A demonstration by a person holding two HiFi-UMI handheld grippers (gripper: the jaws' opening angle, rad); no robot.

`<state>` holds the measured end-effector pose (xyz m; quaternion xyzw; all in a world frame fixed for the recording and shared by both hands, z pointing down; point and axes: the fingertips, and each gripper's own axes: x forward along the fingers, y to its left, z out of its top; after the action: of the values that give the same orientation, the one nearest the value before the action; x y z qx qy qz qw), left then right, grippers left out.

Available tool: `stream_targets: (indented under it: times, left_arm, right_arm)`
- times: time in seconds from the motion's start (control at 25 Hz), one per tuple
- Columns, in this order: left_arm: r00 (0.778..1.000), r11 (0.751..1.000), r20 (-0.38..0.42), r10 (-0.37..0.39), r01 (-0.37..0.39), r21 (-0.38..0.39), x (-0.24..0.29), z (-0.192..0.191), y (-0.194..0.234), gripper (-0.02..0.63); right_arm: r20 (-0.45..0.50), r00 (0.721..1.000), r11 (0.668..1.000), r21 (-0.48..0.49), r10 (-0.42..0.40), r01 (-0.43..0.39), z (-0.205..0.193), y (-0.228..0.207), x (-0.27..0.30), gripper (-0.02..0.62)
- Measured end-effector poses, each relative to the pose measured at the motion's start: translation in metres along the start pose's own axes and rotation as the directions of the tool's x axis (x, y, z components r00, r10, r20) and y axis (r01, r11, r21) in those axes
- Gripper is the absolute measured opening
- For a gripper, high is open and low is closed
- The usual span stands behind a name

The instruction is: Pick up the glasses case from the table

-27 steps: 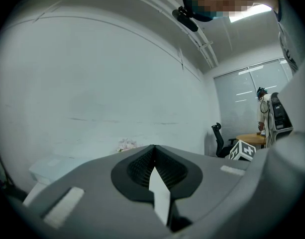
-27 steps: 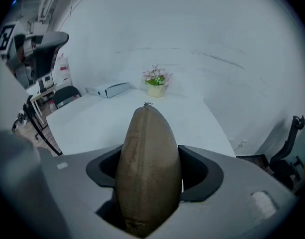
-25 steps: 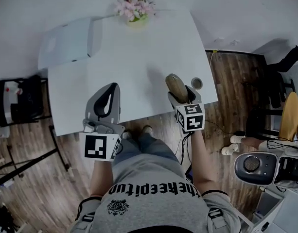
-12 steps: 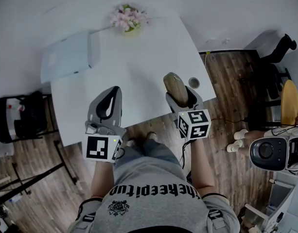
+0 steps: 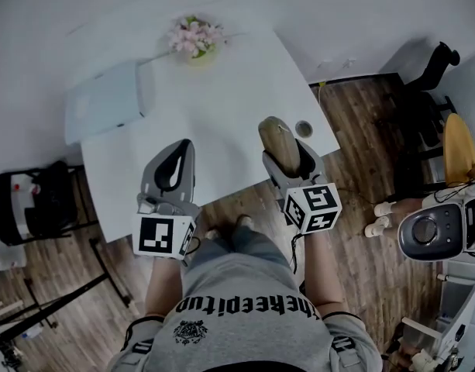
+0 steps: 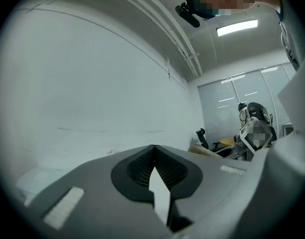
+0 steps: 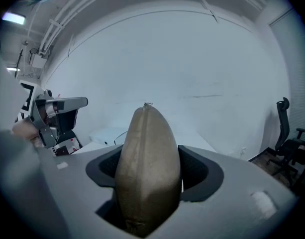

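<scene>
The glasses case (image 5: pixel 280 143) is an olive-brown, rounded oblong pouch. My right gripper (image 5: pixel 285 149) is shut on it and holds it above the near right part of the white table (image 5: pixel 222 99). In the right gripper view the glasses case (image 7: pixel 148 168) stands between the jaws, its tip pointing away, with the dark pads (image 7: pixel 201 172) pressed on both sides. My left gripper (image 5: pixel 175 152) hovers over the table's near edge at the left. Its tips meet in the left gripper view, and nothing is between the left gripper (image 6: pixel 153 153) jaws.
A pot of pink flowers (image 5: pixel 194 37) stands at the table's far edge. A pale flat box (image 5: pixel 107 99) lies at the far left and a small round cup (image 5: pixel 304 128) near the right edge. A black chair (image 5: pixel 28 205) stands left, office chairs (image 5: pixel 431 115) right.
My right gripper has risen with the glasses case and tilted a little. The left gripper has stayed about where it was. The view has shifted, so the table sits slightly further left.
</scene>
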<state>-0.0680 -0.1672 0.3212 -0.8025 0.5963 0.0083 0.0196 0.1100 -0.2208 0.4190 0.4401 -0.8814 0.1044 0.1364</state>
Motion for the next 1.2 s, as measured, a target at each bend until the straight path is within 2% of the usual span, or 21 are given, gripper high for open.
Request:
stream_targets:
  times: [0.72, 1.2]
  left_arm:
    - [0.994, 0.995, 0.040, -0.098, 0.098, 0.008, 0.000, 0.013, -0.028, 0.019]
    - [0.991, 0.992, 0.043, -0.127, 0.127, 0.014, 0.002, 0.015, -0.039, 0.018]
  right_arm:
    - [0.164, 0.981, 0.995, 0.008, -0.102, 0.102, 0.040, -0.001, -0.058, 0.313]
    - [0.248, 0.961, 0.992, 0.002, -0.120, 0.123, 0.058, -0.002, -0.080, 0.314]
